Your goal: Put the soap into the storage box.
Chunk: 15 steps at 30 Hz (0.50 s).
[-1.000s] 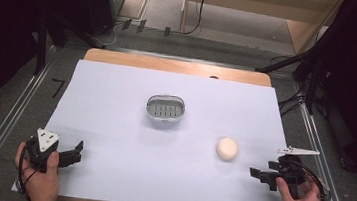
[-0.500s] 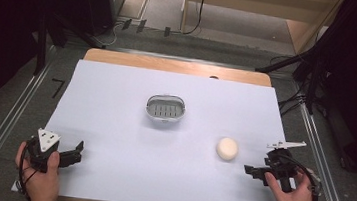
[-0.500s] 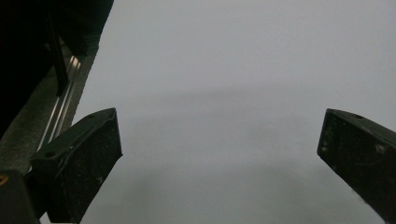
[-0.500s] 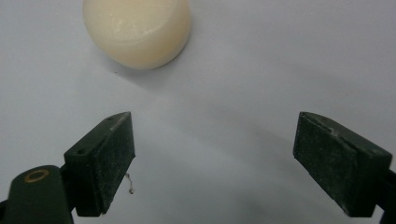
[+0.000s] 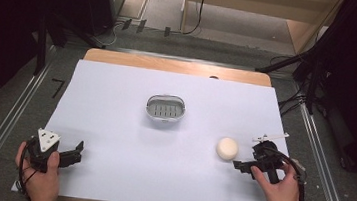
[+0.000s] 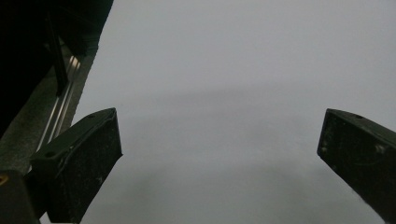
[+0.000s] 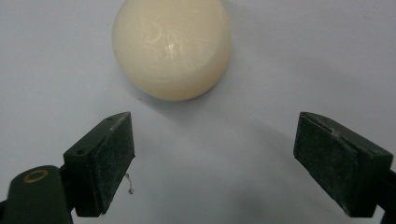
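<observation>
The cream soap bar (image 5: 227, 148) is seen lying on the counter (image 5: 116, 104) near its right edge, just ahead of the right claw (image 7: 215, 163), whose jaws are spread wide and apart from it, while the left claw (image 6: 219, 154) is held equally wide over bare counter at the front left corner.

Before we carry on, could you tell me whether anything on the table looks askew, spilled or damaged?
Nothing stands out. The cream soap lies whole on the white sheet, apart from the upright soap dish. The right gripper is open just short of it.
</observation>
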Tool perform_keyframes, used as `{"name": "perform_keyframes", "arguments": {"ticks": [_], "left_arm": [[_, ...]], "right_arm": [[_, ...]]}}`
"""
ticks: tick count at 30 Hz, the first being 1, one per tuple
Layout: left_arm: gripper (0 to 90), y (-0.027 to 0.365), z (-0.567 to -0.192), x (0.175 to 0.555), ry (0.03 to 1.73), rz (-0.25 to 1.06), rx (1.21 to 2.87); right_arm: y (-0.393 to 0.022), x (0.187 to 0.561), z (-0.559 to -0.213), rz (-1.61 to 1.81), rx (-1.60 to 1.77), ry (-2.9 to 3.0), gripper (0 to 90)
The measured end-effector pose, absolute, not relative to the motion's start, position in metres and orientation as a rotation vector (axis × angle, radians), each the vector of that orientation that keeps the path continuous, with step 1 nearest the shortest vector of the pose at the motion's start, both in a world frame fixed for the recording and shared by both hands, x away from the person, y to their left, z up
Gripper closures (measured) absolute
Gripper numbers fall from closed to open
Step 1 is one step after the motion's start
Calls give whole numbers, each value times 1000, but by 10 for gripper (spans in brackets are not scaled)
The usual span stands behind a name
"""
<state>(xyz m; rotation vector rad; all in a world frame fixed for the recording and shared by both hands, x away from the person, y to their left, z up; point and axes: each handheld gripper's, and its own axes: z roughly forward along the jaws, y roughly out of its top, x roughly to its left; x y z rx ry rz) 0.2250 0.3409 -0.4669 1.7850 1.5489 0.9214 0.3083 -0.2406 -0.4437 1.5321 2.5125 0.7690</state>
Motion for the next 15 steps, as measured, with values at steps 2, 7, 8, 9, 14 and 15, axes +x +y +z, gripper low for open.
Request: {"name": "perform_keyframes", "arguments": {"ticks": [2,7,8,9,14,15], "left_arm": [[1,341,-467,225,1549,921,1784],[1,341,-467,225,1549,920,1784],[1,341,-467,225,1549,920,1783],[1,341,-467,225,1549,921,1783],[1,341,-467,225,1548,917,1782],[1,341,-467,225,1548,917,1782]], "right_arm": [[-238,310,-444,775,1523,2516,130],[-231,313,-445,775,1506,2536,130],[-226,315,-447,773,1508,2541,130],[-225,315,-447,770,1509,2544,130],[-217,319,-447,778,1492,2549,132],[-217,319,-447,778,1492,2549,132]]}}
